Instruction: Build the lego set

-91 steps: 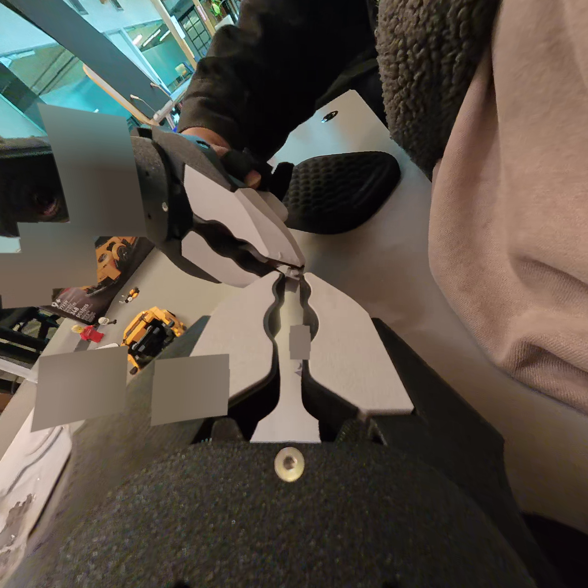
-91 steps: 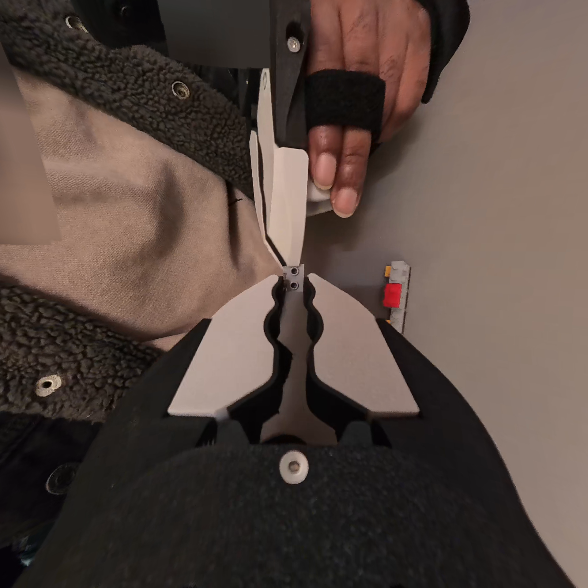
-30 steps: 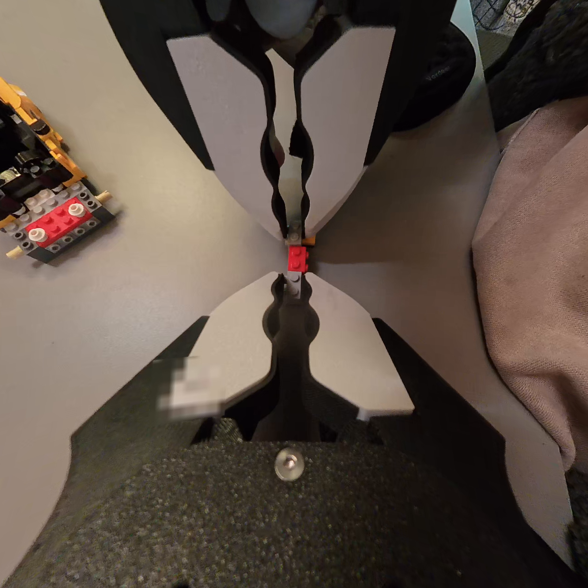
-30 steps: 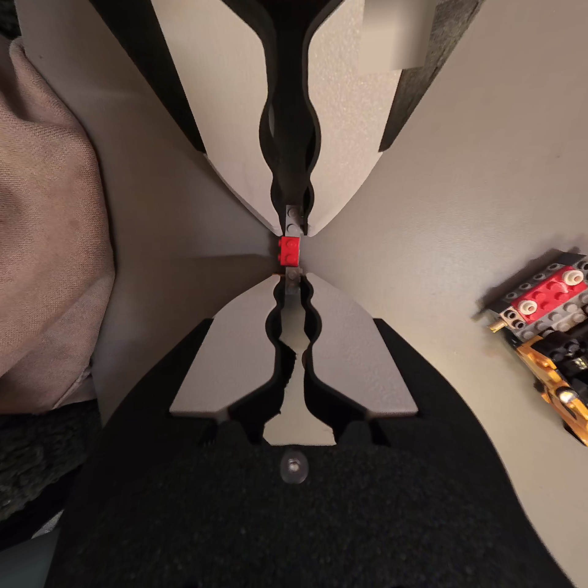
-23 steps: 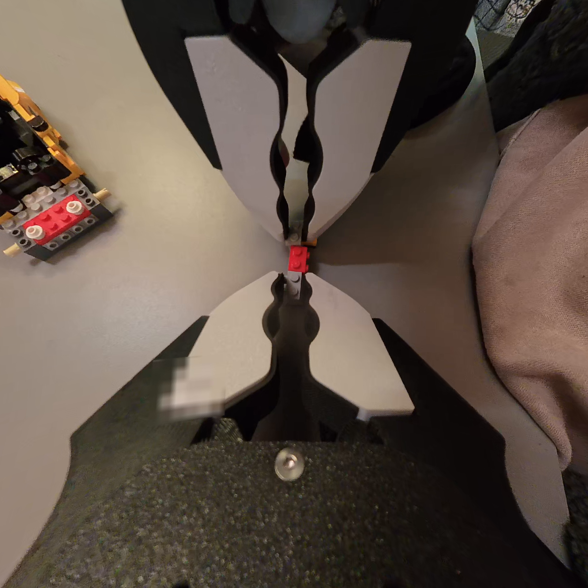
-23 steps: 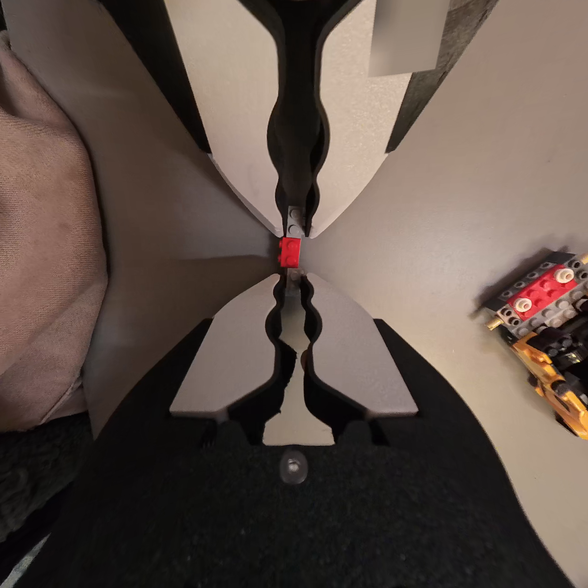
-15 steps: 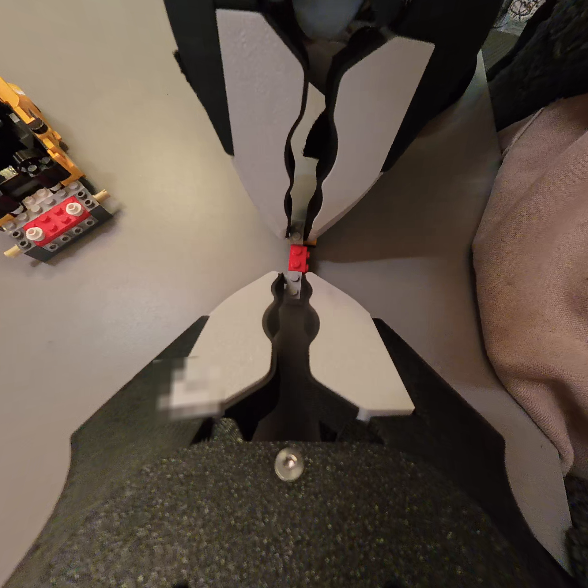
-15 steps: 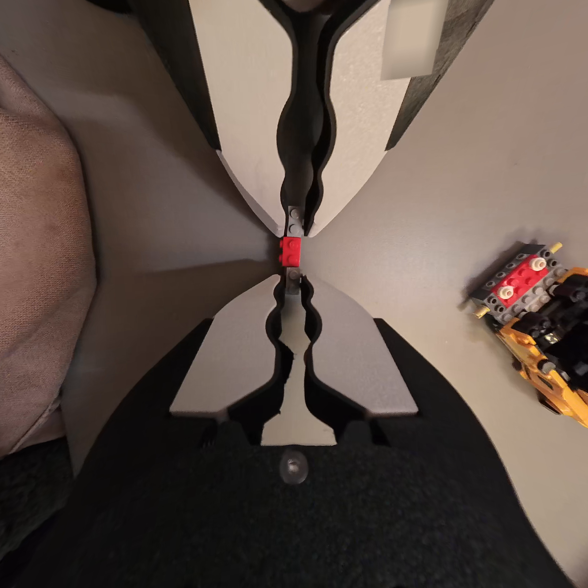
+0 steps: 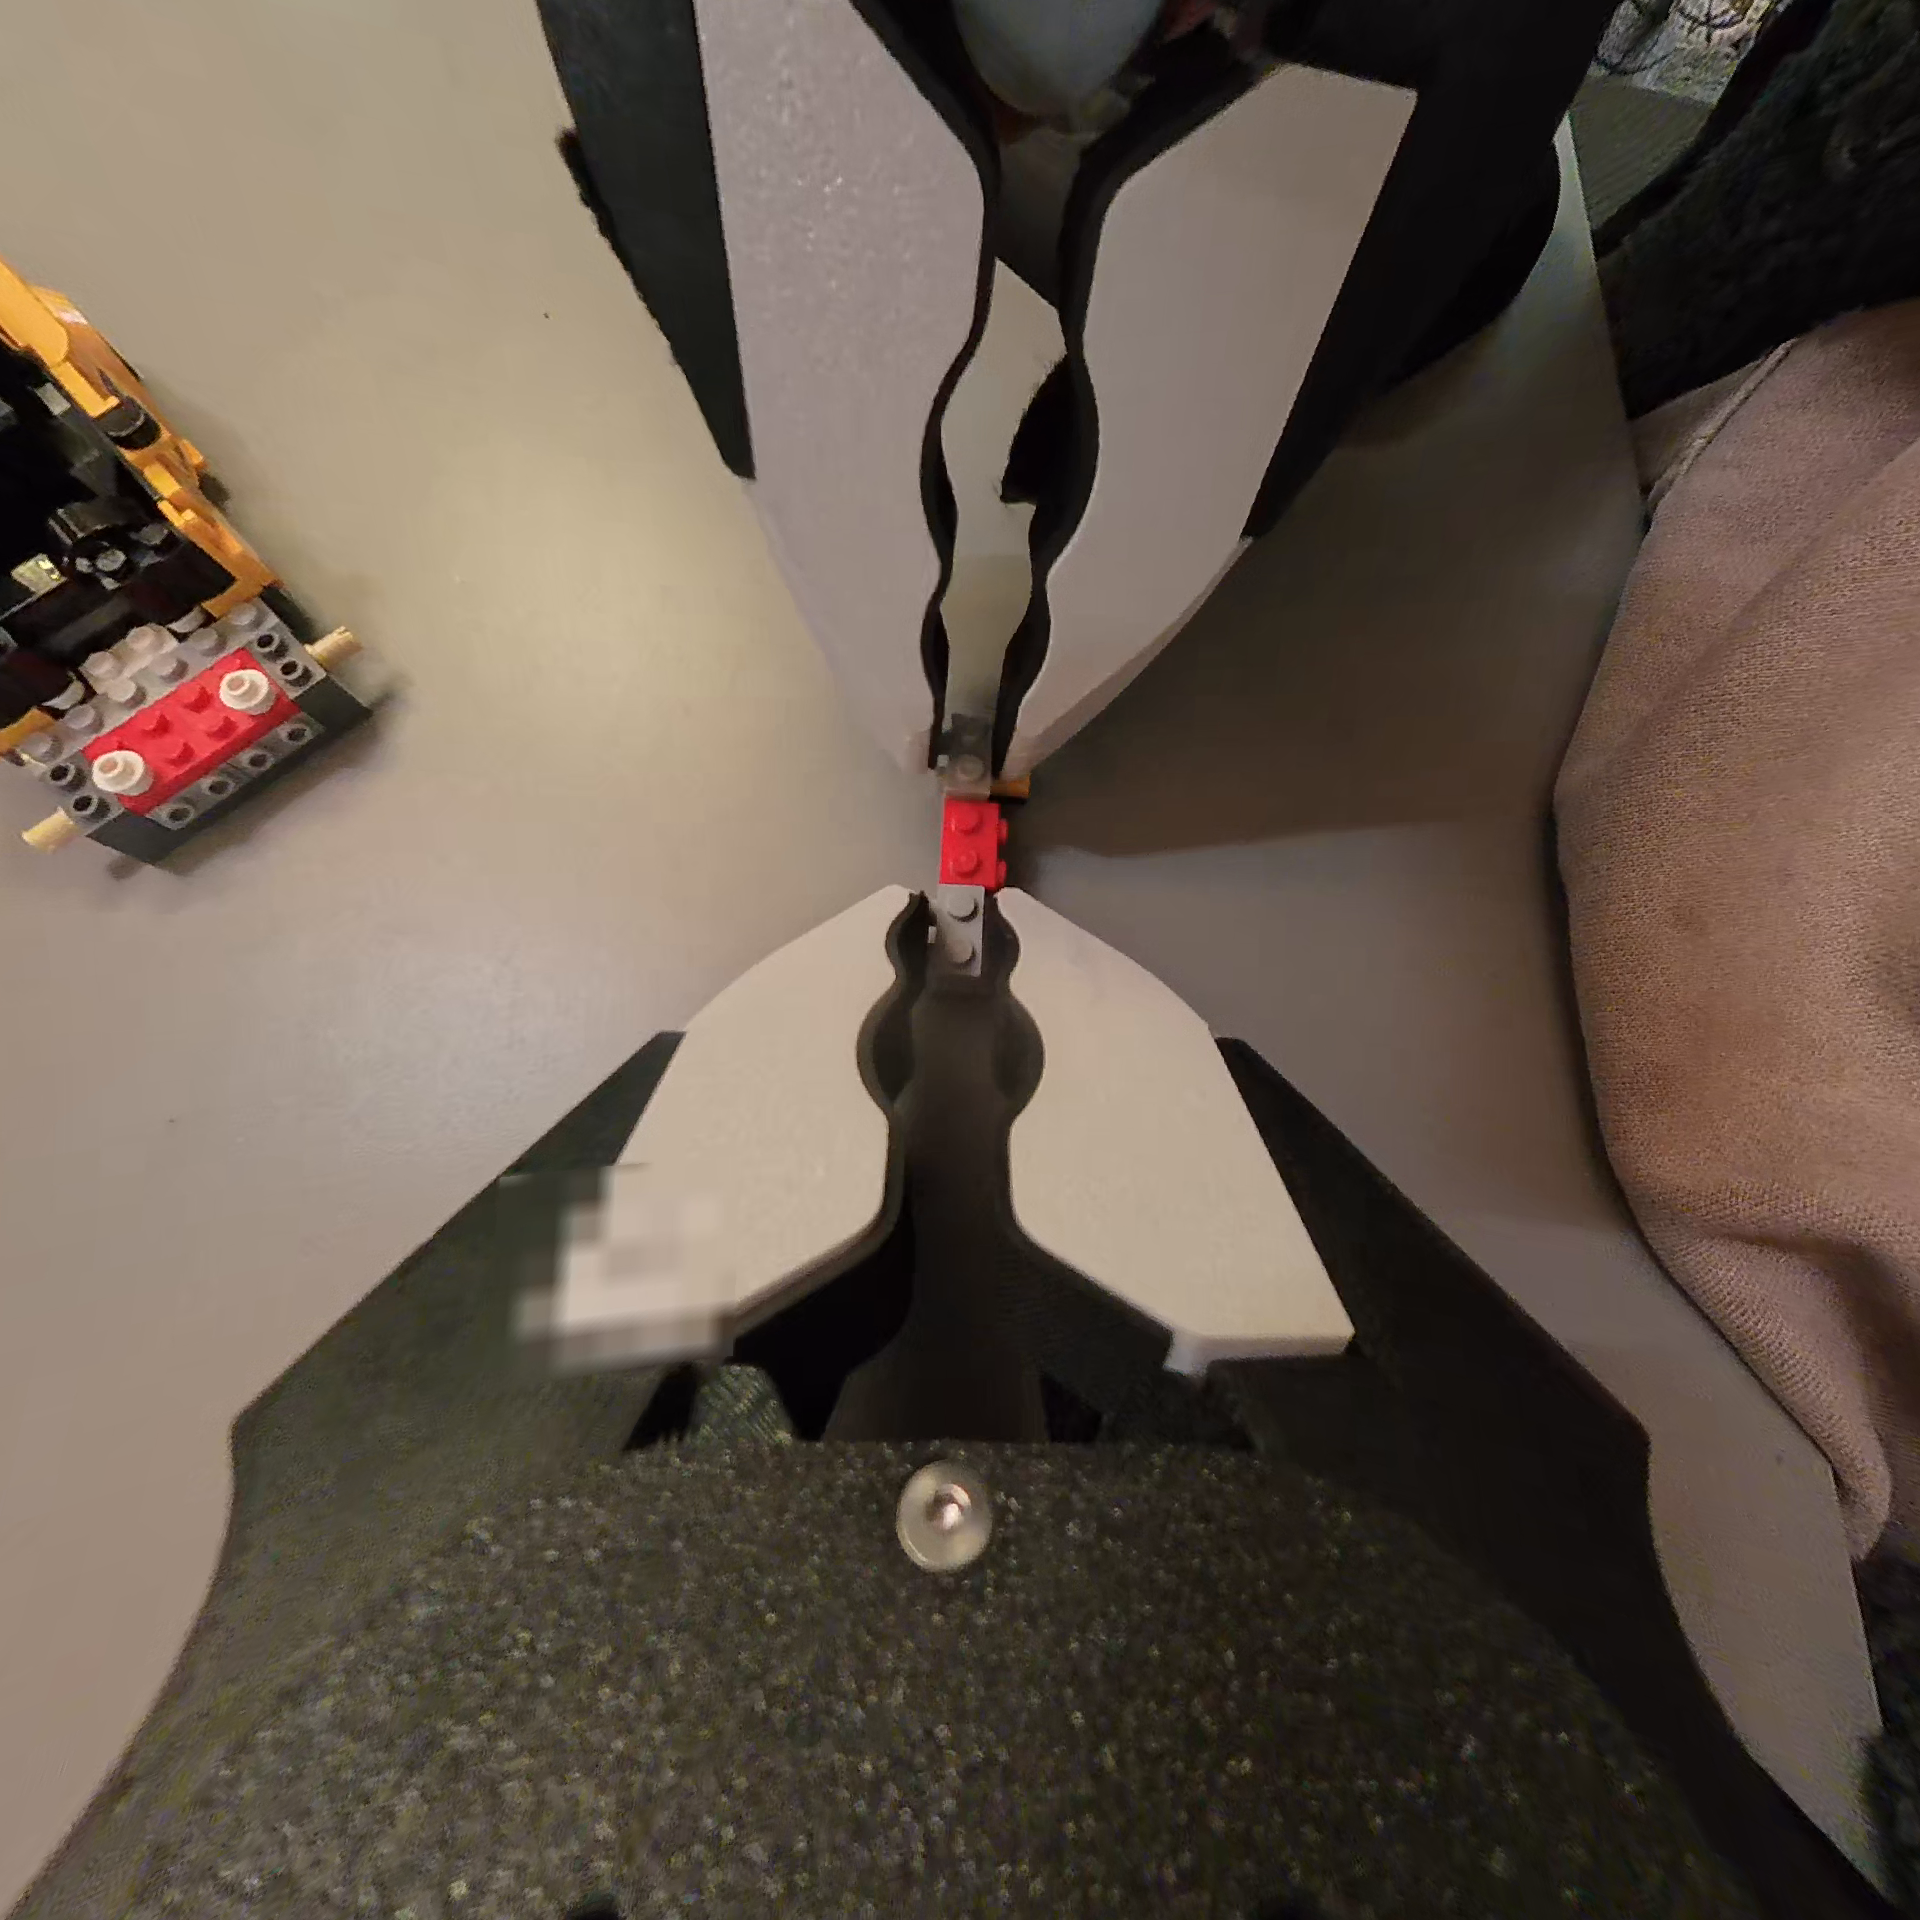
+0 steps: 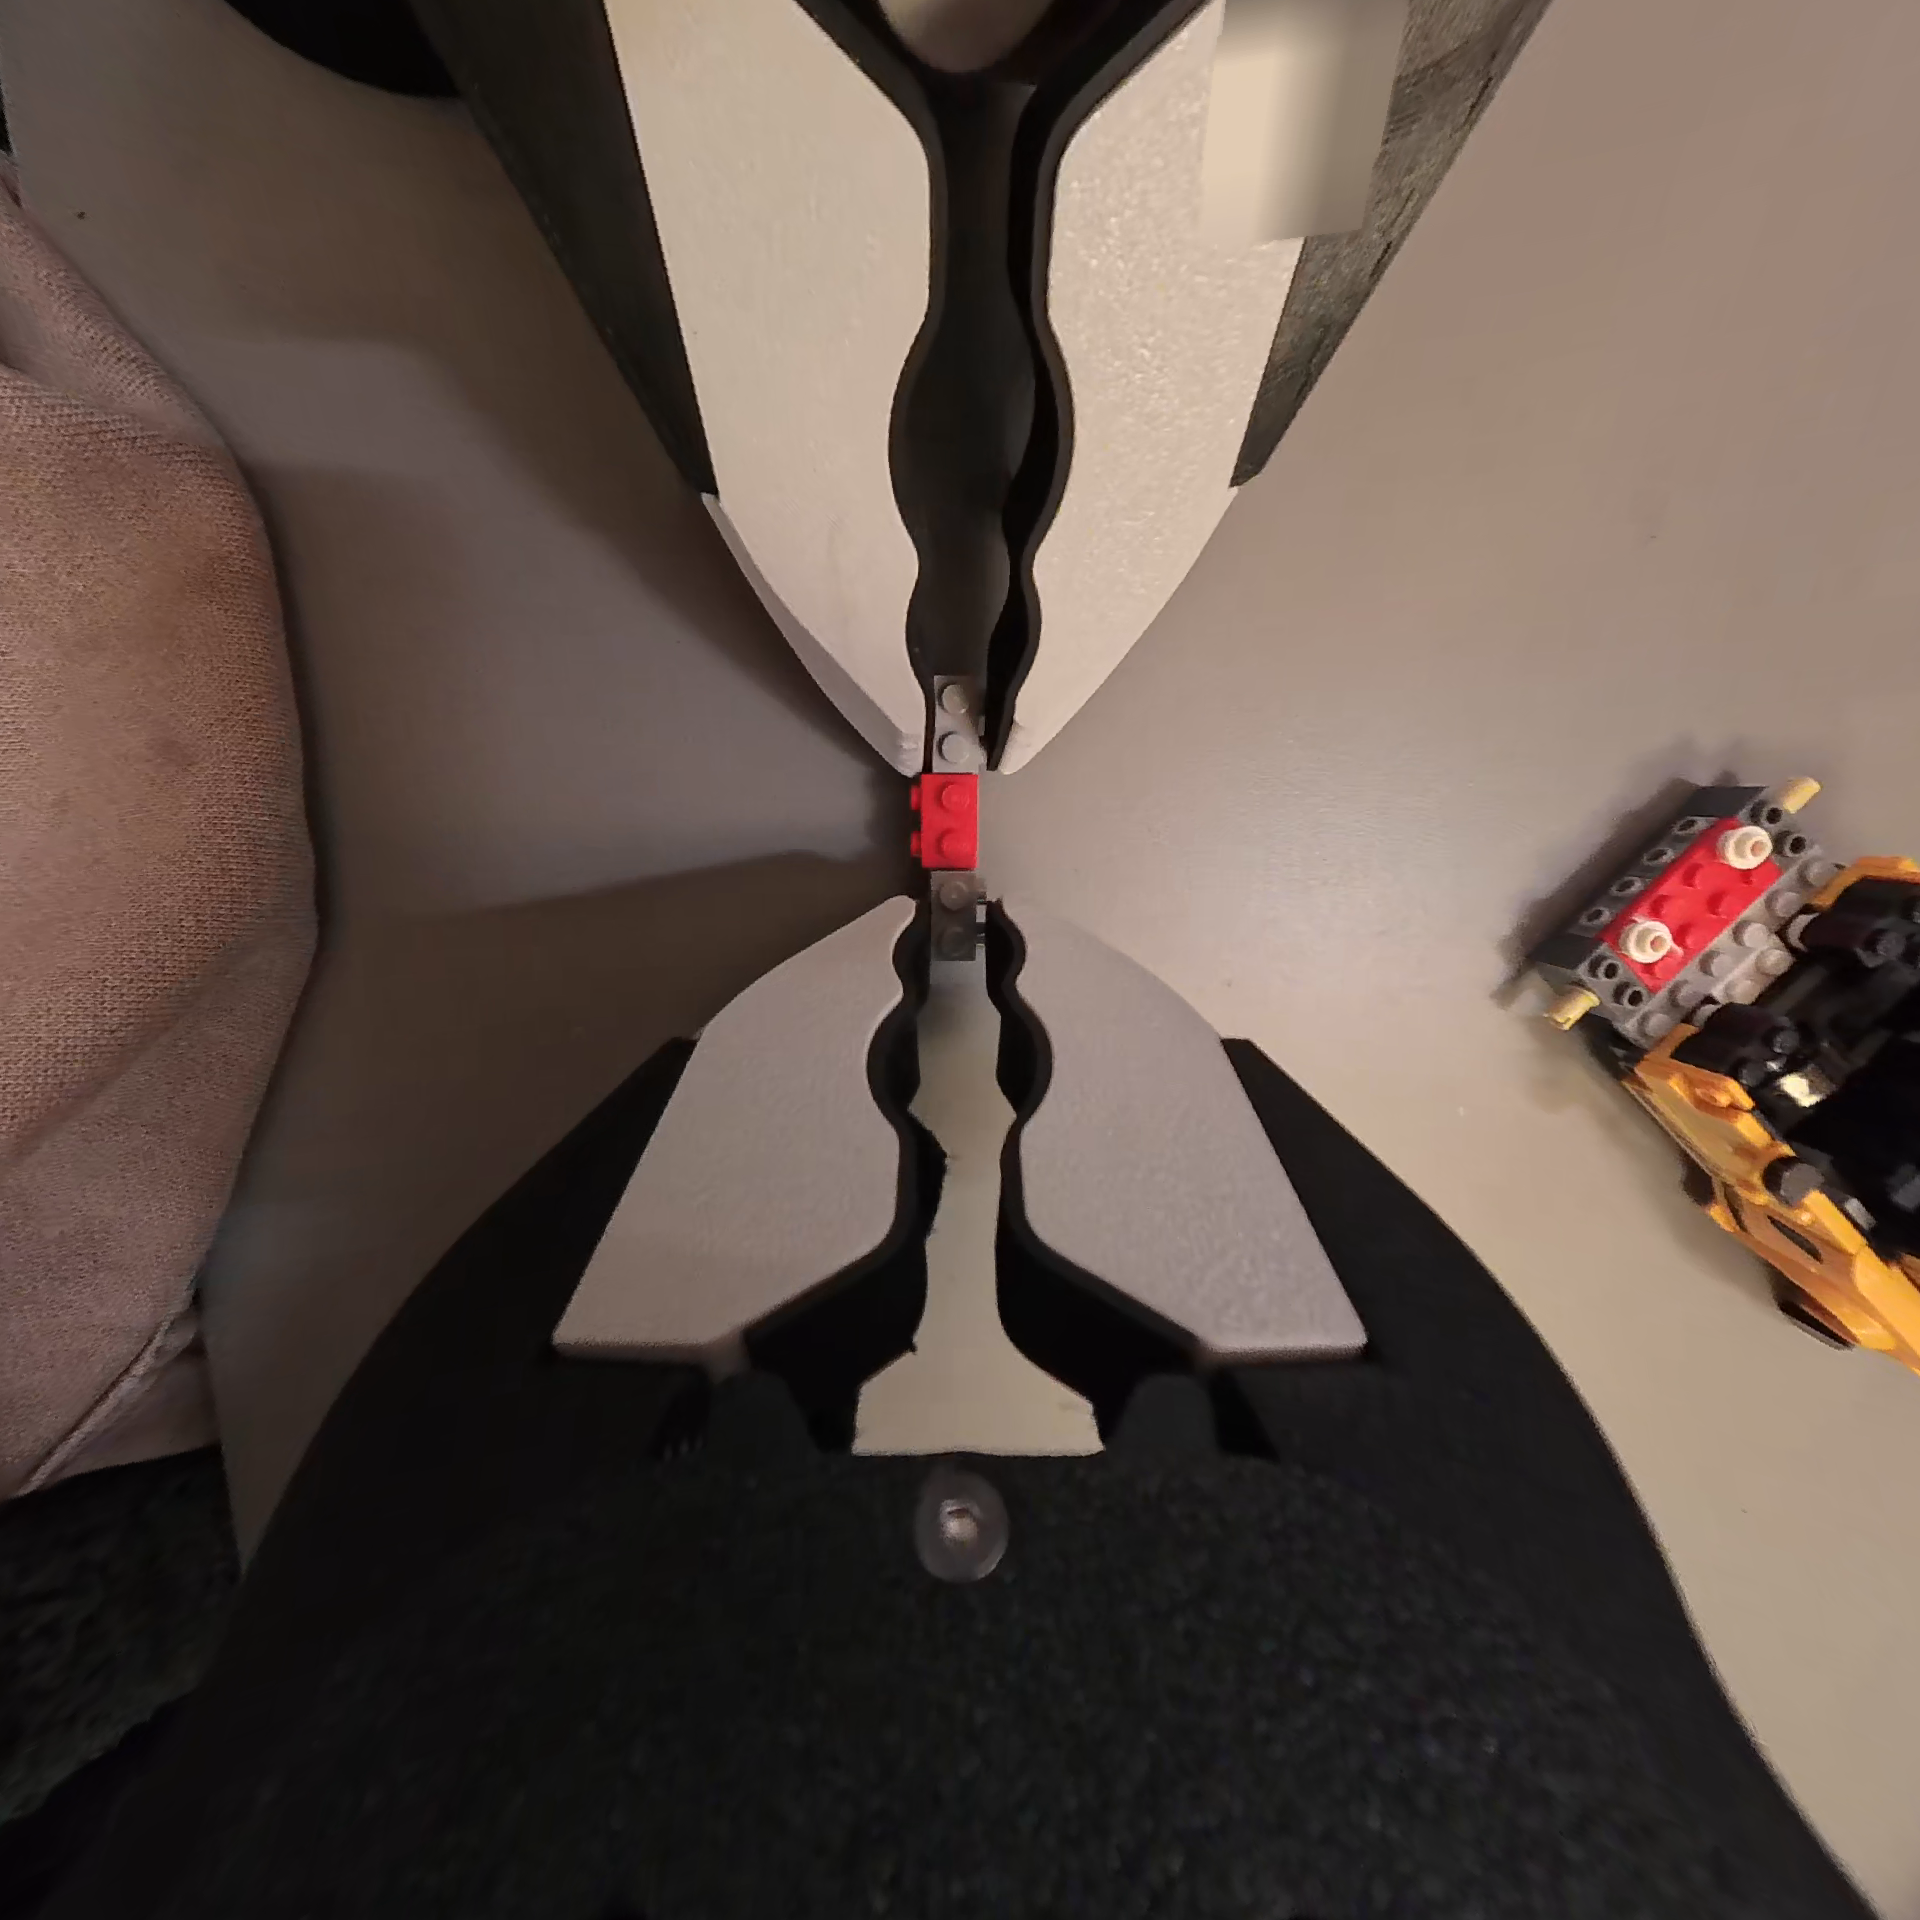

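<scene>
A short grey lego strip carrying a red brick (image 9: 974,840) is held level above the grey table (image 9: 499,499). My left gripper (image 9: 961,930) is shut on the strip's near grey end. My right gripper (image 9: 971,748) faces it tip to tip and is shut on the far grey end. In the right wrist view the red brick (image 10: 945,821) sits between my right gripper (image 10: 958,930) below and my left gripper (image 10: 958,727) above. A small orange piece (image 9: 1013,790) shows beside the brick.
A partly built yellow and black lego car (image 9: 156,665) with a grey and red stud base lies on the table to the left; it also shows in the right wrist view (image 10: 1766,1018). A person's beige clothing (image 9: 1745,935) is close on the other side. The tips of both grippers are at nearly the same place.
Three seconds ago both grippers pinched a small grey piece near the person's torso. Now they hold the strip with the red brick over the table. In the last second the right gripper has tilted slightly.
</scene>
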Demonstrator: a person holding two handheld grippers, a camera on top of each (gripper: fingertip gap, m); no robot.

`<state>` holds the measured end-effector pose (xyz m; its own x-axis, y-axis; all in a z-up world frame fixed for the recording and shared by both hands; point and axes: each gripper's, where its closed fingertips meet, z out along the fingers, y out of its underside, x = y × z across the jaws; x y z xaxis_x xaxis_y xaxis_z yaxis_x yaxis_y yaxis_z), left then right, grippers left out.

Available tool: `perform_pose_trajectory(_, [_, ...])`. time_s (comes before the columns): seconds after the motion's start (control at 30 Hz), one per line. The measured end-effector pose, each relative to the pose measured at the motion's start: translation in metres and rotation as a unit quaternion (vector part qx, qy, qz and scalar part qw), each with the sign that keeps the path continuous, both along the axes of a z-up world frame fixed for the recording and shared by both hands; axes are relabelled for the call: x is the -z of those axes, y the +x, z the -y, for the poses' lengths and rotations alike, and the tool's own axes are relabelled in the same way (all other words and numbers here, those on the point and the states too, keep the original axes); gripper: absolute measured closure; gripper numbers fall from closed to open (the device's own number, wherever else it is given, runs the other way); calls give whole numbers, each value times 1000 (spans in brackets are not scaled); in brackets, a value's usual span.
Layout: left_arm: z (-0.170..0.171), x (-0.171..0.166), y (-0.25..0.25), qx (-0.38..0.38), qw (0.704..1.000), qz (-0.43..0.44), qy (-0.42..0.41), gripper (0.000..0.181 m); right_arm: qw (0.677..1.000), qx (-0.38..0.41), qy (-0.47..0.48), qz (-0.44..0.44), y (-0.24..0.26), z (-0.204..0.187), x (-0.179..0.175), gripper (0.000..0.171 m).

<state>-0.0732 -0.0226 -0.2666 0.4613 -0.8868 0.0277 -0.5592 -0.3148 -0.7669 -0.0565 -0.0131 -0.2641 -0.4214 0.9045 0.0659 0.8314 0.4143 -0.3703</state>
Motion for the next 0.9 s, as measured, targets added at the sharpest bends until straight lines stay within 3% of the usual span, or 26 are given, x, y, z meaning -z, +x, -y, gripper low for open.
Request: perform_pose_trajectory(0.9, [0, 1, 0, 5, 1000, -4, 11, 171, 994, 4, -100, 47, 1, 3, 4, 162])
